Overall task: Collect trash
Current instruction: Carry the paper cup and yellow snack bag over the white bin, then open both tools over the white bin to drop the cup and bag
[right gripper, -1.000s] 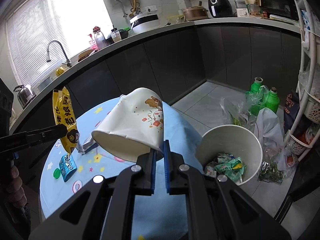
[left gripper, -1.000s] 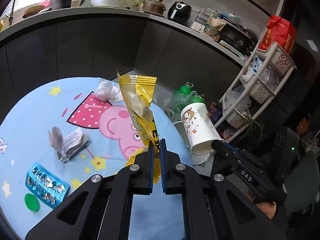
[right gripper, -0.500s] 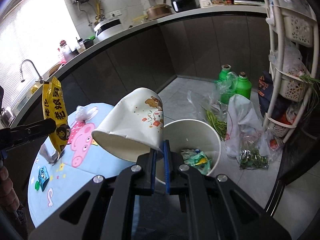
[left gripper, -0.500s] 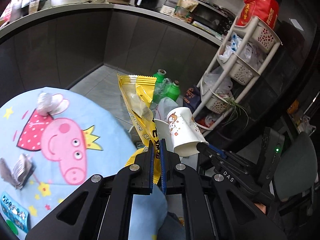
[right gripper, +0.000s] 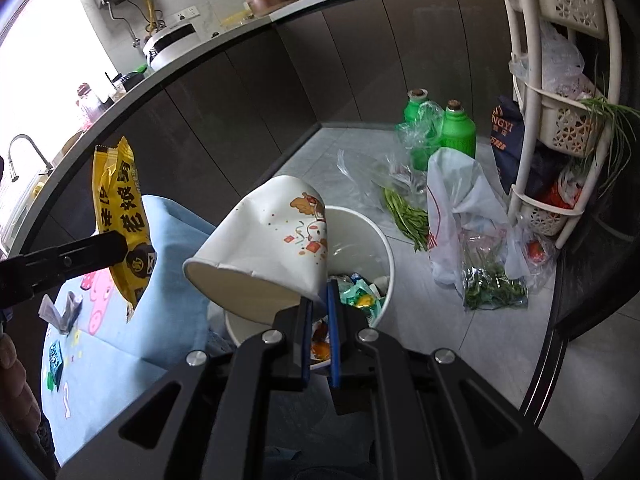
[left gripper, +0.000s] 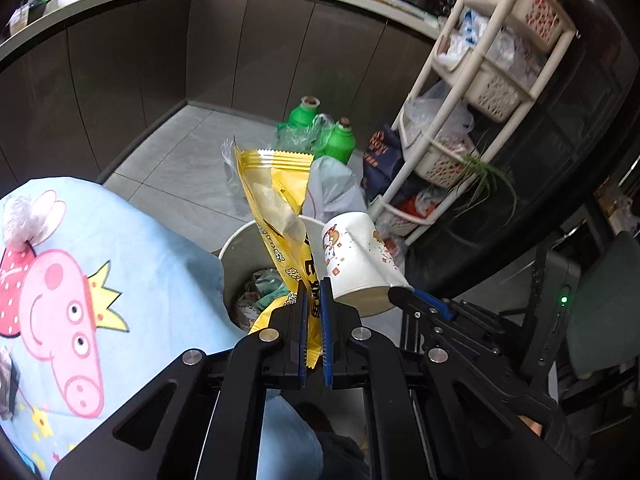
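Note:
My left gripper is shut on a yellow snack wrapper, held upright over the white trash bin beside the table. The wrapper also shows in the right wrist view. My right gripper is shut on the rim of a white printed paper cup, tilted on its side above the bin. The cup shows in the left wrist view, just right of the wrapper. The bin holds several pieces of trash.
The round table with a blue Peppa Pig cloth lies left, with a crumpled tissue, a torn wrapper and a blue blister pack. Green bottles, plastic bags and a white basket rack stand on the floor.
Both grippers have swung from over the table to over the trash bin, carrying the wrapper and the cup. The bin is now directly beneath them.

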`<state>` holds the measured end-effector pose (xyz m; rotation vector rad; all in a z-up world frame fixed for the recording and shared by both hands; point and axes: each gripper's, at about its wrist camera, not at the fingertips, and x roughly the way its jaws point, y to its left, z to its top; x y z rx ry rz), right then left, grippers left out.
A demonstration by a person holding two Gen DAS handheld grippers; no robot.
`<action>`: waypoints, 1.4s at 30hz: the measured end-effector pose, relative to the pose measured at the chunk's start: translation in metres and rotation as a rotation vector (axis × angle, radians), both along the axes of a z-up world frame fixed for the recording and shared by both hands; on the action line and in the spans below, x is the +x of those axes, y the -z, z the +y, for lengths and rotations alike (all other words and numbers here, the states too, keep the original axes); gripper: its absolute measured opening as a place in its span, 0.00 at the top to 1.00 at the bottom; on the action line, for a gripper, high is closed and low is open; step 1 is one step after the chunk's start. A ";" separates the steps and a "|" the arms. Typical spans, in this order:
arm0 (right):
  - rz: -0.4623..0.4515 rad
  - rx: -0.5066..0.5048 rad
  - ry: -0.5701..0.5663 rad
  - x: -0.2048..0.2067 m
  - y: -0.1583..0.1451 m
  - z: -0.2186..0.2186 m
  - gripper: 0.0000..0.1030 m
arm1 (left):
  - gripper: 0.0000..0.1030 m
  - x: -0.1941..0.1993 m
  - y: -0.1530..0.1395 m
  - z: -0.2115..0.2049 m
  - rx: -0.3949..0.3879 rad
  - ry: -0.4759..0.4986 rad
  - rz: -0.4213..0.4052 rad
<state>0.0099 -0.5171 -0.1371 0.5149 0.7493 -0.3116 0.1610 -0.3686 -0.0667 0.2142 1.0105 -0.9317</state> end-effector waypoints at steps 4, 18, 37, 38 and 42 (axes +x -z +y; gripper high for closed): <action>0.019 0.010 0.004 0.005 0.013 -0.007 0.92 | 0.95 0.004 0.011 -0.011 0.021 0.008 0.004; 0.077 0.041 -0.005 0.021 0.048 -0.018 0.92 | 0.95 0.018 0.035 -0.032 0.077 0.015 0.004; -0.010 -0.015 -0.065 0.021 0.040 -0.012 0.12 | 0.08 0.019 0.013 -0.020 0.011 -0.100 -0.134; -0.011 -0.012 -0.069 0.021 0.039 -0.011 0.08 | 0.08 0.018 0.012 -0.019 0.014 -0.106 -0.142; -0.014 -0.006 -0.078 0.021 0.033 -0.008 0.03 | 0.08 0.021 0.010 -0.013 0.023 -0.129 -0.124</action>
